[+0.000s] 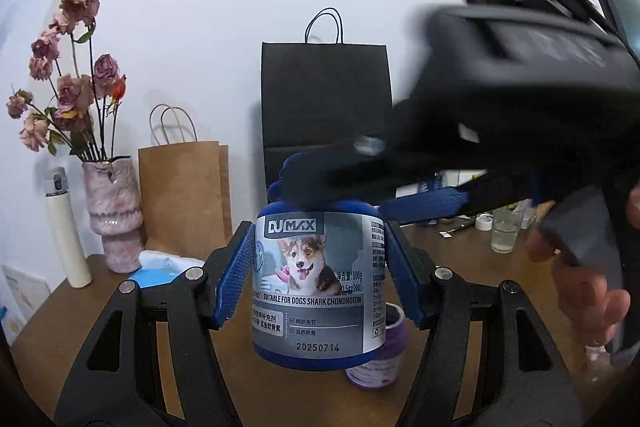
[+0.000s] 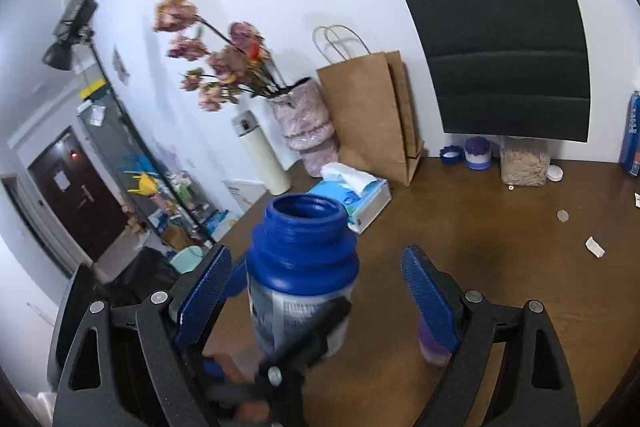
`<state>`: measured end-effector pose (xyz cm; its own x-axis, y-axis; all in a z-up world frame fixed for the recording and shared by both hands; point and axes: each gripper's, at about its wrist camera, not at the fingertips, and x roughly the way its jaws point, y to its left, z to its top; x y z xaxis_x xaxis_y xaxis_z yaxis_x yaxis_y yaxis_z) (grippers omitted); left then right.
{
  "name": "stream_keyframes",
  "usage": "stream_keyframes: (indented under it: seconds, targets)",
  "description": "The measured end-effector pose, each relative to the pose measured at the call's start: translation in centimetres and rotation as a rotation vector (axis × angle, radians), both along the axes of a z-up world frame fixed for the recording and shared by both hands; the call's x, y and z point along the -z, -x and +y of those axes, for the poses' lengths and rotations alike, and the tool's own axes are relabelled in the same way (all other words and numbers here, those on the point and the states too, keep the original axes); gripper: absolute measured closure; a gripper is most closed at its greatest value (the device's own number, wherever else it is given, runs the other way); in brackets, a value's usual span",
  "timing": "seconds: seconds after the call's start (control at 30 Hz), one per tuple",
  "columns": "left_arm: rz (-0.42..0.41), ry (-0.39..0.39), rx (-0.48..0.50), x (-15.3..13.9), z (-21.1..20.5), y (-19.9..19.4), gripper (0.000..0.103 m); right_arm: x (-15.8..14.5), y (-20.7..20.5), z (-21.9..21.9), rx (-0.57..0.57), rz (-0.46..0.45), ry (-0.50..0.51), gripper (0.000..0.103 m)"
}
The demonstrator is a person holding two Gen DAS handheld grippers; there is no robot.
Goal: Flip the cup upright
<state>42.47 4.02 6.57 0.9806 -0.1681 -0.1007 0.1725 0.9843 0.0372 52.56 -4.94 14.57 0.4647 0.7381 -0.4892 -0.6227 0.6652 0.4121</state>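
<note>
Item, left to right: white flask point(image 1: 64, 227) and pink vase point(image 1: 114, 215) of dried flowers on the brown table point(image 1: 460, 259); brown paper bag point(image 1: 182, 195); blue cup point(image 1: 318, 287), a labelled jar, mouth up, held above the table, pinched by the left gripper point(image 1: 319, 273); right gripper point(image 2: 316, 293) spread around its neck, not touching; black bag point(image 1: 326, 99) behind.

The blue jar point(image 2: 302, 267) fills the middle; bare brown table point(image 2: 500, 267) lies open toward three o'clock. At eleven o'clock a tissue box point(image 2: 356, 197), vase point(image 2: 306, 129) and brown paper bag point(image 2: 372, 115) block the way.
</note>
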Motion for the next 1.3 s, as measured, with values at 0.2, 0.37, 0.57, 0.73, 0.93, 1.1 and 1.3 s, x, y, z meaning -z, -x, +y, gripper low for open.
stream_keyframes:
  seconds: [0.2,0.37,0.57,0.73,0.93,1.1,1.3]
  targets:
    - [-0.013,0.013,-0.005,1.1,0.8,-1.0,0.042,1.8,-3.0,1.9,-0.030,0.013,-0.017,0.039]
    - [0.062,-0.011,0.111,2.5,2.3,-2.8,0.005,3.3,-1.2,4.8,-0.030,-0.278,0.226,0.044]
    - [0.134,0.076,0.102,3.6,4.8,-5.0,0.044,5.5,-2.0,6.3,-0.084,-0.344,0.289,0.044]
    - [0.117,0.042,0.027,4.1,5.2,-5.7,0.045,6.5,-2.2,7.6,-0.129,-0.461,0.323,0.044]
    - [0.186,0.029,0.016,5.4,5.0,-7.1,0.046,8.0,-3.8,7.9,-0.174,-0.425,0.327,0.043]
    - [0.255,0.001,0.066,6.0,2.4,-7.2,0.074,8.2,-3.3,5.0,-0.063,-0.370,0.424,0.043]
    - [0.408,-0.043,0.168,7.7,-1.6,-7.9,0.078,11.2,-4.2,-0.2,-0.003,-0.168,0.377,0.043]
